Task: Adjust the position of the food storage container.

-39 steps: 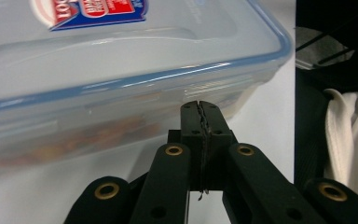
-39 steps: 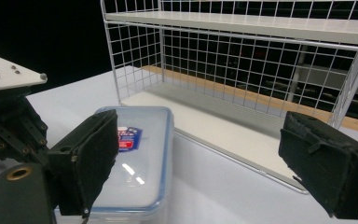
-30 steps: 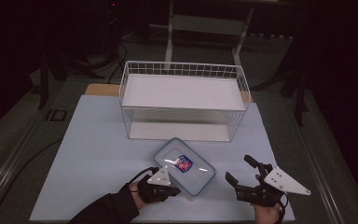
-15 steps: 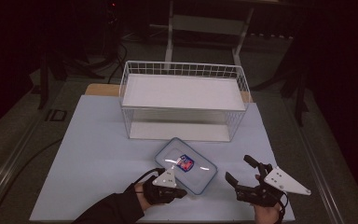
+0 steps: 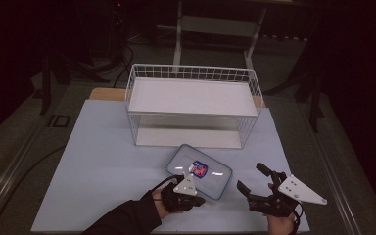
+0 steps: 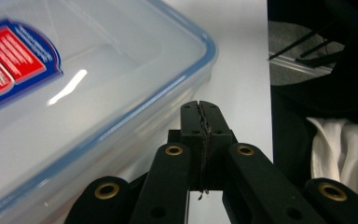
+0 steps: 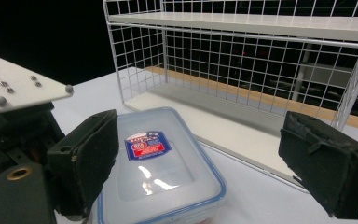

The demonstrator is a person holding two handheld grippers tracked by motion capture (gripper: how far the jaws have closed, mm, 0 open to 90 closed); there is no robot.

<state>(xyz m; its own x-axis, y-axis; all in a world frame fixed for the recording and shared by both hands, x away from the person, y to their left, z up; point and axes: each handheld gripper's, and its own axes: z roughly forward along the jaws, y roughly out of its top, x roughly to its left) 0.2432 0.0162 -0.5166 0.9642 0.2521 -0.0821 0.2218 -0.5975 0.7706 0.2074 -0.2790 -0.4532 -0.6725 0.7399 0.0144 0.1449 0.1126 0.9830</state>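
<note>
Nearest the person, the left tongs (image 5: 199,200) rest low on the table (image 5: 98,161), clenched tight with nothing between the jaws; in the left gripper view the tips meet just beside the near edge of the box (image 6: 74,93), whether touching it I cannot tell. Off to the right, the right tongs (image 5: 254,178) are released, jaws spread wide, and sit near the box's right end but apart from it. The box (image 5: 199,171), clear with a blue-rimmed lid and a red and blue label (image 5: 198,169), lies flat on the table between the two tongs and slightly beyond them. Farther back stands a white wire rack (image 5: 192,105), just behind the box.
</note>
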